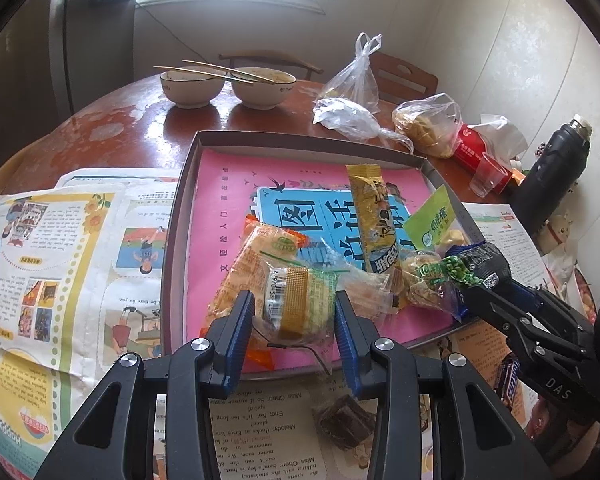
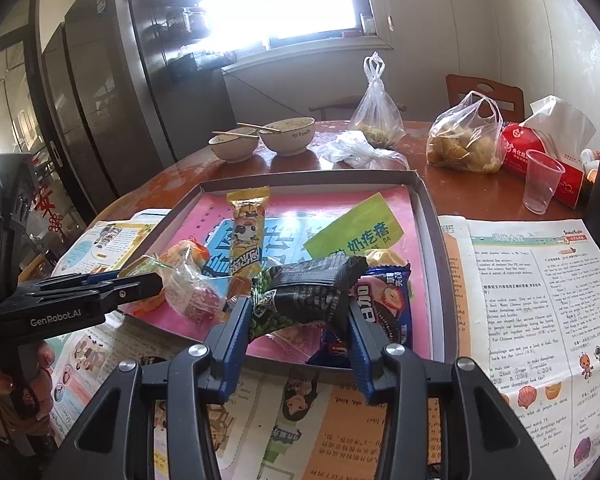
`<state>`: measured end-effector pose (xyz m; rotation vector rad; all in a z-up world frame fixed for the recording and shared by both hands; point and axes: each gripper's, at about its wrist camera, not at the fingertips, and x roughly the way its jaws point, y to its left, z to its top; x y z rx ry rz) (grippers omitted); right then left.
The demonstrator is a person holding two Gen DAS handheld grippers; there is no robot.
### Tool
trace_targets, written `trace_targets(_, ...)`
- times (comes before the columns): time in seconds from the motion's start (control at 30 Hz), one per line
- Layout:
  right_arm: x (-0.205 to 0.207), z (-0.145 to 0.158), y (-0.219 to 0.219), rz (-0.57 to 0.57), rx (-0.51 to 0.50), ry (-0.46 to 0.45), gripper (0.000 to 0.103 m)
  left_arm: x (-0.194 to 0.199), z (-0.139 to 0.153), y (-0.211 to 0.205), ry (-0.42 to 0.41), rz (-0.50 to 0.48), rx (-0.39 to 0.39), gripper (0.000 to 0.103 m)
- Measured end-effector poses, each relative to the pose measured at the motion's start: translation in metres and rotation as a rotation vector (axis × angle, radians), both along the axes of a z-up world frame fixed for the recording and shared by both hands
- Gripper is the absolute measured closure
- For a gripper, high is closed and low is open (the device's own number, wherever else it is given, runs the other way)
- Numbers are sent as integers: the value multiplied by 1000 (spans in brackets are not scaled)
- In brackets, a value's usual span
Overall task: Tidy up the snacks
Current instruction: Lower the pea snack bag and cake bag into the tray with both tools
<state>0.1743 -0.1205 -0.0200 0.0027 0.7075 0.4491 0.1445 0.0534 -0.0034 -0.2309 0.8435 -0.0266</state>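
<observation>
Cluttered table (image 1: 112,128), tray (image 1: 180,216) mid-table: left gripper (image 1: 295,312) gripping clear-wrapped cake (image 1: 292,300), right gripper (image 2: 300,312) gripping black packet (image 2: 312,292); next, releasing both inside.

Shallow grey tray (image 2: 428,216) on the tabletop, pink sheet inside. In it: long yellow bar (image 2: 247,236) lying lengthwise, green pouch (image 2: 354,228) flat beside it, blue strawberry-print pack (image 2: 388,300) at near edge. Clear-wrapped pastry with gold band (image 1: 296,300) pinched between blue fingers (image 1: 240,320), above tray's near side. Black-and-green packet (image 2: 308,292) likewise gripped, tilted. Dark wrapped block (image 1: 344,424), possibly candy, outside tray on newspaper.
</observation>
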Motion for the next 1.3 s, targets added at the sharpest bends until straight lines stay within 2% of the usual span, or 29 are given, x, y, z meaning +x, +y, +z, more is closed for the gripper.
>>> trace_targets(0.6, 11, -8, 9, -14, -46, -10, 54, 5, -4, -10, 5, -14, 12, 62)
trace_targets(0.8, 10, -7, 6, -32, -63, -18, 42, 5, -4, -10, 4, -12, 15, 62)
trace_targets(1.13, 4, -6, 0, -30, -89, -14, 37, 4, -4, -11, 6, -11, 37, 58)
trace_targets(1.3, 0, -7, -2, -30, -110, -15, 35, 0, -2, -11, 6, -3, 46, 52)
